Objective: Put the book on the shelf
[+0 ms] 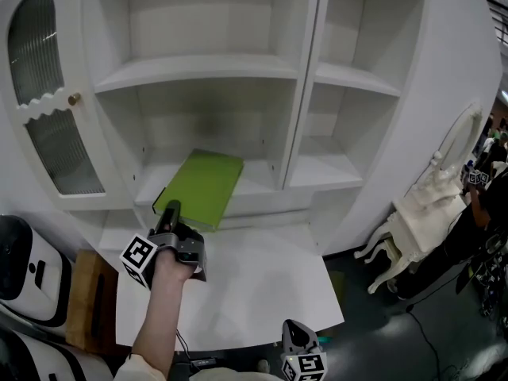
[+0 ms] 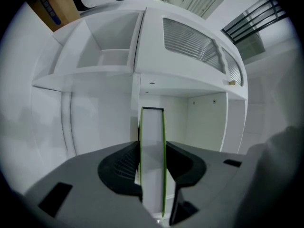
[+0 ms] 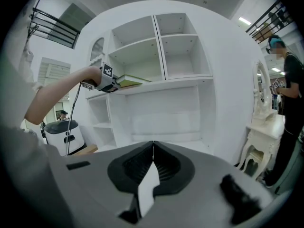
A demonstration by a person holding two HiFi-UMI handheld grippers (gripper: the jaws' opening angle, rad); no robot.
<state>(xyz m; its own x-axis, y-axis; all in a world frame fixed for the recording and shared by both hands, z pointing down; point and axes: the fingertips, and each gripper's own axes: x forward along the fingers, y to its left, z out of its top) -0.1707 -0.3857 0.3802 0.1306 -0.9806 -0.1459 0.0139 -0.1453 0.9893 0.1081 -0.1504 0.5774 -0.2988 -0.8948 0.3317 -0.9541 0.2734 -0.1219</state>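
We are grasping the green book (image 1: 204,182) by its near end in our left gripper (image 1: 170,211), jaws pressing on both covers. The book is lying flat across the front edge of the white cabinet's lower left shelf (image 1: 258,187). Our right gripper (image 1: 295,333) is hanging low by the white counter's (image 1: 262,284) front edge, clenched on nothing.

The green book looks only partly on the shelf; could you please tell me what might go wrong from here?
1. The book appears to overhang the front of the shelf where the left hand-held gripper clamps it. Released now, it might tip onto the table below.
2. It lies askew, with its far corner toward the divider. Pushed straight in, it could catch there.
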